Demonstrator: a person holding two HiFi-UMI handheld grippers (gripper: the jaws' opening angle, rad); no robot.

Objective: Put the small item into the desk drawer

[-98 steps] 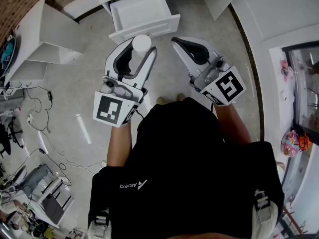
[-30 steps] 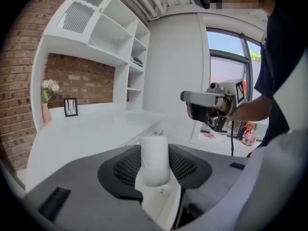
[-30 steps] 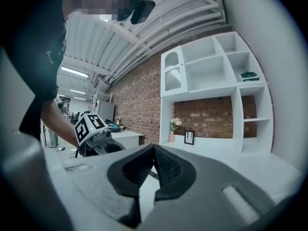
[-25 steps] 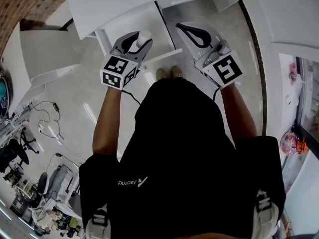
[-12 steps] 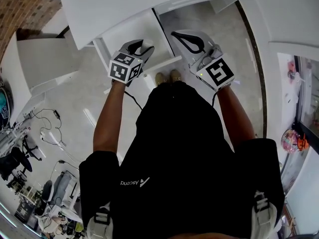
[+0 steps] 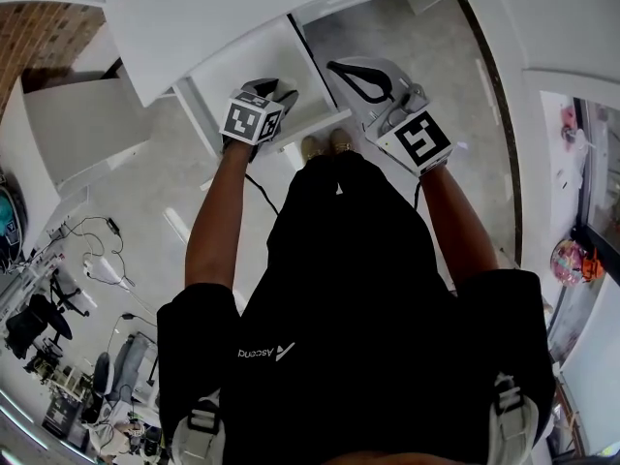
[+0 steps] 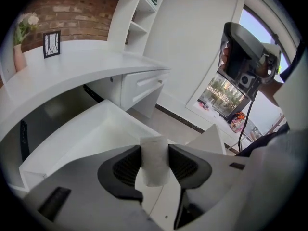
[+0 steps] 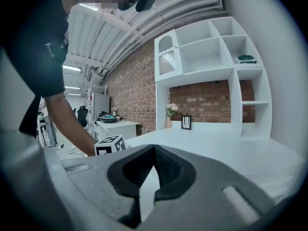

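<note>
A small white cylinder stands upright between the jaws of my left gripper, which is shut on it. In the left gripper view it hangs over the front part of the open white desk drawer, whose inside looks bare. In the head view my left gripper reaches over the drawer and its marker cube hides most of the cylinder. My right gripper is held to the right of the drawer, above the floor, shut with nothing in it; its jaws meet at the tips.
The white desk top runs above the drawer, with a vase of flowers and a small frame on it. Closed drawers lie to the right. A white shelf unit stands behind. Cables lie on the floor, left.
My left gripper has carried the cylinder forward from in front of the drawer to over it. The desk has come nearer. My right gripper stays shut beside it.
</note>
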